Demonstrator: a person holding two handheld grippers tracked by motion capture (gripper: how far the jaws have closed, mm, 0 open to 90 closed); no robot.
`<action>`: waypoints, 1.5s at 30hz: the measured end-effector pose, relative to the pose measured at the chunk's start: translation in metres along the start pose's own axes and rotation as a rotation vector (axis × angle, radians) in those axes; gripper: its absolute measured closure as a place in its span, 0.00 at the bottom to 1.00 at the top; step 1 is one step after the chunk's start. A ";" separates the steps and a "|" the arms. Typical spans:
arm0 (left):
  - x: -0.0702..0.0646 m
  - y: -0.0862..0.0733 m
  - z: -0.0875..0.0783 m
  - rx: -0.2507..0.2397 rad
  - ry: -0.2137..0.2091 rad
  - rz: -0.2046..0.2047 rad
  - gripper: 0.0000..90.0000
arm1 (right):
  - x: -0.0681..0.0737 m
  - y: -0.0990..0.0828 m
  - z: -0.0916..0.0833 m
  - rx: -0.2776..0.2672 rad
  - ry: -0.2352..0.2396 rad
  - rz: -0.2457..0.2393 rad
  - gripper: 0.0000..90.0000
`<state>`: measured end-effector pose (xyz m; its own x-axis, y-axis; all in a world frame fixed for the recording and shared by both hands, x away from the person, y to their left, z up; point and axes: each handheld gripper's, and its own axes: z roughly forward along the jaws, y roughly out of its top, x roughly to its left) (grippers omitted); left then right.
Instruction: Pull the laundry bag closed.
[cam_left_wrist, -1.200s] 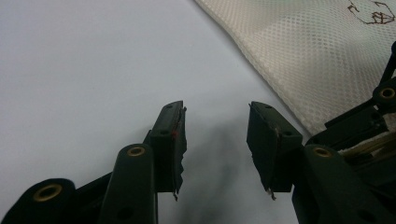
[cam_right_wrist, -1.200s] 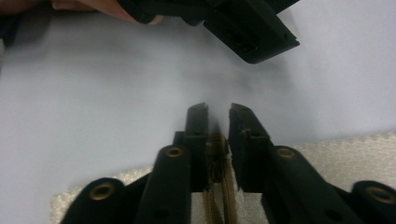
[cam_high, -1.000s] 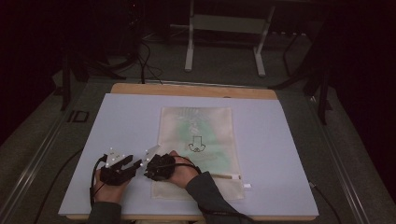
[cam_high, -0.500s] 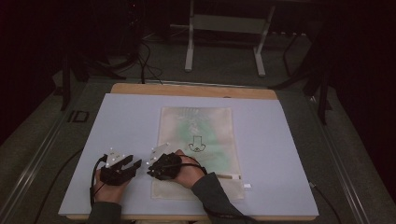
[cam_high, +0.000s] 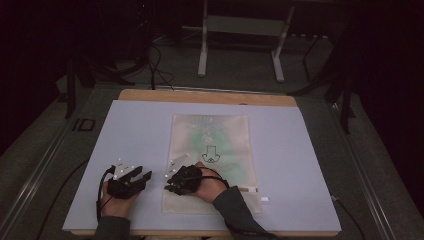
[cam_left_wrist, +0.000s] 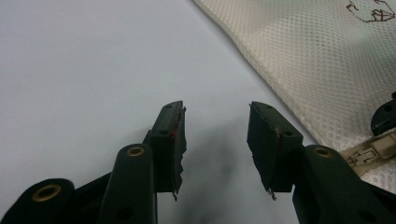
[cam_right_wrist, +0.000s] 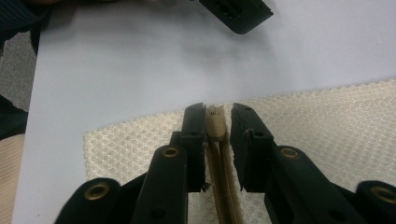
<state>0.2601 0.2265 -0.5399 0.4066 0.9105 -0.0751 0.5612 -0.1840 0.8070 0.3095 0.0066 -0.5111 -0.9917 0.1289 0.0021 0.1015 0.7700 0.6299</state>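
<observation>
— What is the person doing at the table (cam_high: 130, 130)?

— Working the zipper of a mesh laundry bag (cam_high: 210, 150) that is lying flat mid-table. The right gripper (cam_right_wrist: 218, 122) is sitting over the bag's near-left corner, its jaws having just been opening; the zipper pull (cam_right_wrist: 215, 120) is standing between them with a slight gap either side, so they look to be letting it go.

— And the left gripper (cam_left_wrist: 215, 126)?

— Waiting just beside the bag on bare table, jaws parted, holding nothing.

— What next?

— Probably it is lifting clear without snagging the pull.
</observation>
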 end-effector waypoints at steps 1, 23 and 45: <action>0.000 0.000 0.000 0.000 0.000 0.000 0.62 | 0.000 0.001 0.000 0.002 0.003 -0.003 0.83; -0.003 0.000 -0.002 -0.001 -0.035 0.011 0.68 | -0.007 0.002 0.009 0.094 0.049 0.008 0.91; -0.018 -0.005 -0.015 0.047 -0.131 0.111 0.99 | -0.009 0.000 0.009 0.082 0.068 0.018 0.91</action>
<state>0.2385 0.2166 -0.5337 0.5563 0.8284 -0.0650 0.5393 -0.3004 0.7867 0.3190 0.0113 -0.5185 -0.9924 0.1029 0.0673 0.1229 0.8171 0.5632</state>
